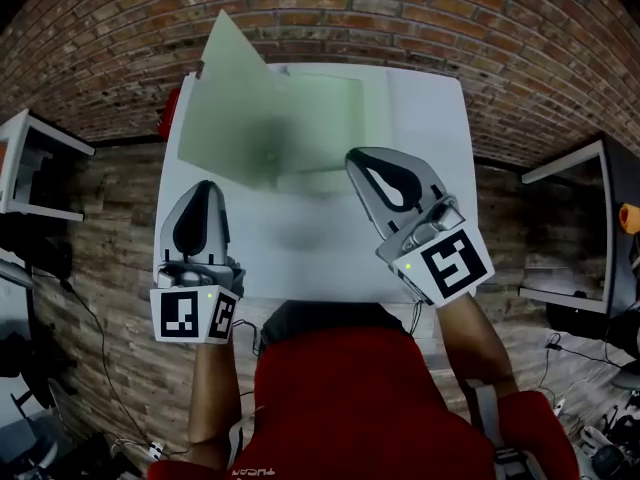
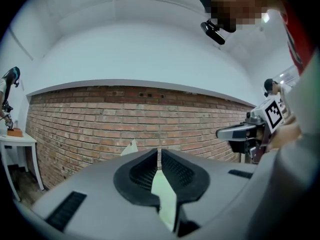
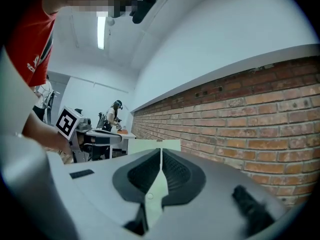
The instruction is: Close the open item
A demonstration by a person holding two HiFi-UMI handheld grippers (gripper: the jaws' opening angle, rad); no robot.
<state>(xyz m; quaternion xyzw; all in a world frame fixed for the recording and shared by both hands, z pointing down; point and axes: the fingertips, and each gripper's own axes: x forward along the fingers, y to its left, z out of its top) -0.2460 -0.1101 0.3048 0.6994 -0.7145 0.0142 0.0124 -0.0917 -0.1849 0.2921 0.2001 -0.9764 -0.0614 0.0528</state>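
left gripper (image 1: pixel 205 186): your jaws clenched, empty
right gripper (image 1: pixel 352 156): clenched, empty
pale green open folder (image 1: pixel 270 118): ahead of both grippers, blurred

There was one white tabletop (image 1: pixel 420 158), one open pale green folder (image 1: pixel 270 118) and one small red object (image 1: pixel 170 111). There were two grippers, the left gripper (image 1: pixel 204 190) and the right gripper (image 1: pixel 358 160), and two side tables (image 1: pixel 35 146).
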